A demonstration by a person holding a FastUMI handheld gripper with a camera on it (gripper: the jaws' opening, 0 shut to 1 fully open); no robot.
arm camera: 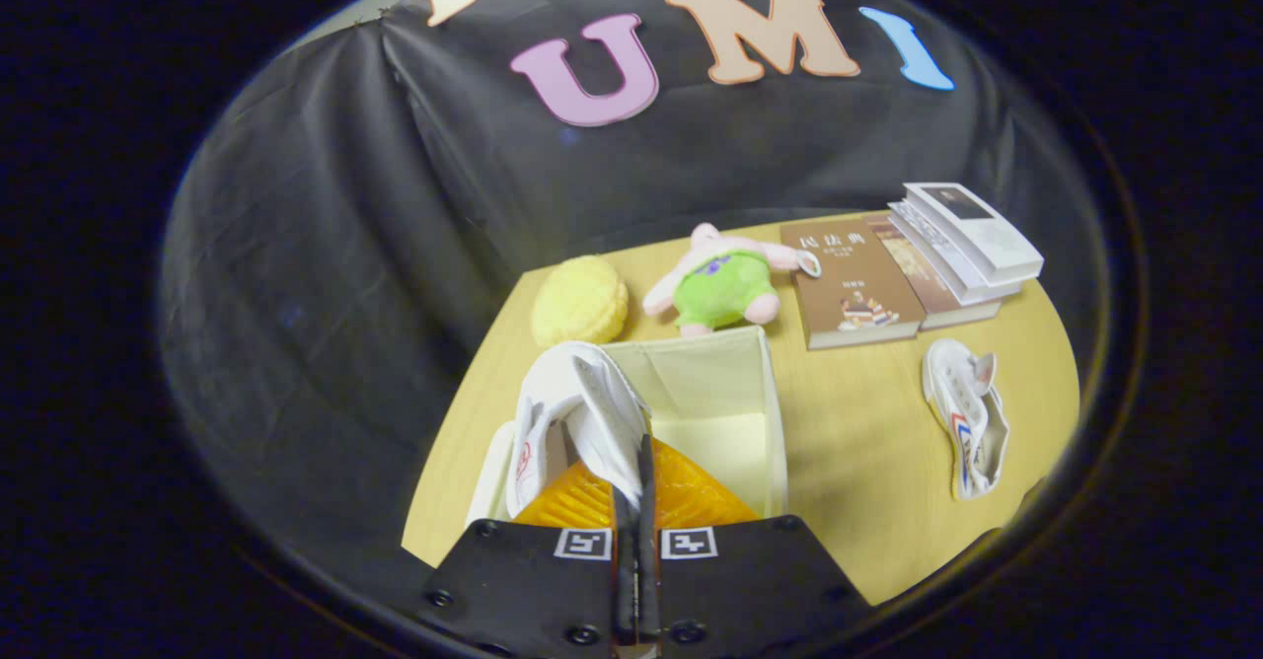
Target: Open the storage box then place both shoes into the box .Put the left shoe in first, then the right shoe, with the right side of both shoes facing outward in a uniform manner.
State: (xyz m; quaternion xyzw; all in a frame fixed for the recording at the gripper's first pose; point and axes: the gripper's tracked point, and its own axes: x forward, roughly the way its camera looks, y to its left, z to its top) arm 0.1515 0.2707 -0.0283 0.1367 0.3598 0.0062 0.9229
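My gripper point(636, 486) is shut on a white canvas shoe point(567, 412), pinching its upper edge between both fingers. The shoe hangs with its sole side toward the left, over the left part of the open cream fabric storage box point(775, 412). The box sits just ahead of the fingers and its inside looks bare where it shows. A second white shoe point(967, 427) with red and blue stripes lies on its side on the wooden table point(858, 501), to the right of the box.
Beyond the box lie a yellow round plush point(579, 300) and a pink plush toy in green shorts point(723, 279). A brown book point(851, 284) and a stack of books point(962, 245) sit at the far right. Black cloth wall stands behind the table.
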